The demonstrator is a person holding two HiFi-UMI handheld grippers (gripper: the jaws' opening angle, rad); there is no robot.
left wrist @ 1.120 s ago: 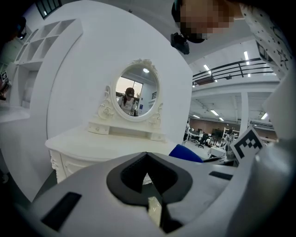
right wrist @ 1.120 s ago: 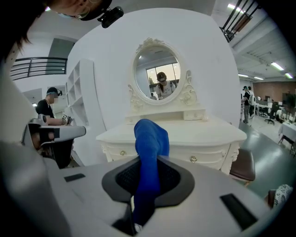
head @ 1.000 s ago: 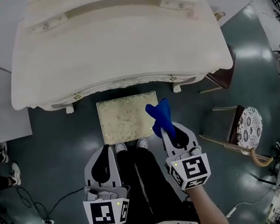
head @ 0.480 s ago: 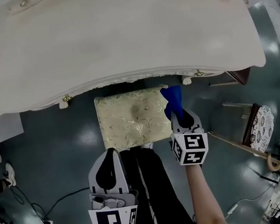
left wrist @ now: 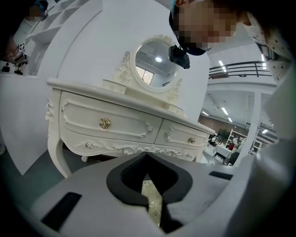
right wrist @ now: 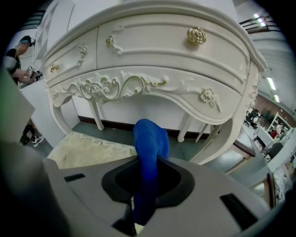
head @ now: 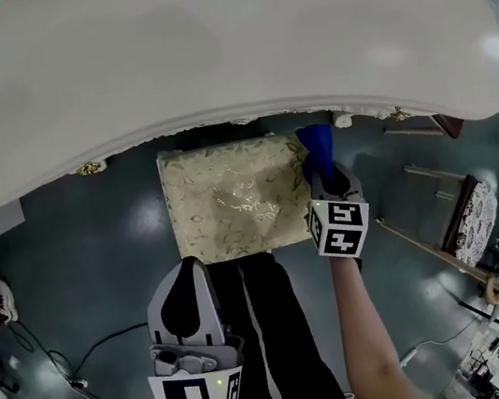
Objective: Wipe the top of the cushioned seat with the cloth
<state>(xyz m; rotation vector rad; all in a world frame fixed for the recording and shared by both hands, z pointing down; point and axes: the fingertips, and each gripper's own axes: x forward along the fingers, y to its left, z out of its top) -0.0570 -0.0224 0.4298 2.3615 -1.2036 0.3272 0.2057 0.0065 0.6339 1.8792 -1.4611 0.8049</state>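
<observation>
Cushioned seat [head: 226, 198] lies just left of my right tool [head: 322, 170], which is clenched on the blue cloth [head: 317, 144] off the seat's far right corner. My left tool [head: 186, 271], closed on nothing, sits nearer me. I judge the wipe must sweep leftward.

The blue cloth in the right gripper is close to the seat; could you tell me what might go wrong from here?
1. The cloth sticks out of the right gripper as a narrow bunch, so the hard jaws might rub the seat instead of the cloth.
2. The cloth is at the seat's far right corner, close to the dressing table. A forward stroke could knock the table's carved front.
</observation>
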